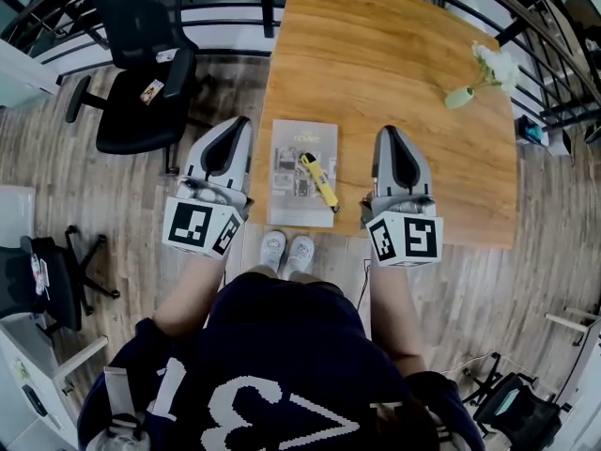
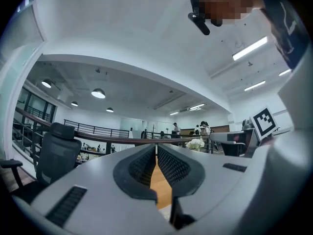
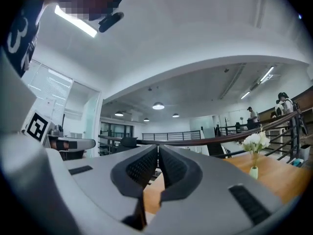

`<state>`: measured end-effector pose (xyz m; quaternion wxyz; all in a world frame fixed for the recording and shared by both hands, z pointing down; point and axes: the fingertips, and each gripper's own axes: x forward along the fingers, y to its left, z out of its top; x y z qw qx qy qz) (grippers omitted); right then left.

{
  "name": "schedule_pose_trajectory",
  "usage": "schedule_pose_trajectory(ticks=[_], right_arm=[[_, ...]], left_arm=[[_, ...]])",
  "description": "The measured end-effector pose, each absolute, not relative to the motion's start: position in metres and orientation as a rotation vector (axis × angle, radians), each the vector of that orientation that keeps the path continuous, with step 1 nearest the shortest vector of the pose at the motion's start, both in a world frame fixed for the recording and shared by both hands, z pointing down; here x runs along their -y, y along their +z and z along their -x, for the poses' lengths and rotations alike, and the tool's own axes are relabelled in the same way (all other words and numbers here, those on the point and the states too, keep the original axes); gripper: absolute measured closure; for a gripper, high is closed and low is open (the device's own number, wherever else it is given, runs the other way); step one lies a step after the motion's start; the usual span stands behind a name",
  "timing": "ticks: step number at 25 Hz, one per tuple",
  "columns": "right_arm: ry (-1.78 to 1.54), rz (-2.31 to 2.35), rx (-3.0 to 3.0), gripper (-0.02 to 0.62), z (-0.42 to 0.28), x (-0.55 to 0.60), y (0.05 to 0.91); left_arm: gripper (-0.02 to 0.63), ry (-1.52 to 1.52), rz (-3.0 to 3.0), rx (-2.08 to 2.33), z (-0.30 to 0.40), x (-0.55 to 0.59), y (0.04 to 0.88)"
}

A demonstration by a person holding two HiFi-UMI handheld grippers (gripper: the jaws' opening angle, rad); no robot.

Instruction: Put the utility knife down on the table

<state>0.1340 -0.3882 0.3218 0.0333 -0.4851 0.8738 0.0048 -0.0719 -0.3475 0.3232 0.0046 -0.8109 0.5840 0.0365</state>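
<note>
The yellow utility knife (image 1: 320, 180) lies on a printed booklet (image 1: 291, 191) near the front edge of the wooden table (image 1: 394, 54), between my two grippers. It is free of both. My left gripper (image 1: 237, 124) hovers left of the booklet, past the table's left edge, jaws shut and empty. My right gripper (image 1: 390, 132) hovers to the right of the knife, above the table, also shut with nothing in it. In the left gripper view the left gripper (image 2: 156, 149) points level across the table, and the right gripper (image 3: 158, 149) does the same in its own view. Neither gripper view shows the knife.
A small green vase of white flowers (image 1: 484, 75) stands at the table's far right, the same vase (image 3: 254, 172) showing in the right gripper view. A black office chair (image 1: 141, 73) stands left of the table. Railings run behind the table, and the person's feet (image 1: 286, 250) are at its front edge.
</note>
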Motion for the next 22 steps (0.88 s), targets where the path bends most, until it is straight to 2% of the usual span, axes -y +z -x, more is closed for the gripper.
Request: schedule_pose_trajectory(ticks=[8, 22], right_arm=[[0.103, 1.458, -2.577, 0.566, -0.155, 0.373, 0.266], [0.137, 1.424, -2.538, 0.568, -0.155, 0.363, 0.240]], left_arm=[[0.583, 0.189, 2.504, -1.736, 0.060, 0.348, 0.282], [0.583, 0.179, 2.476, -1.759, 0.066, 0.338, 0.277]])
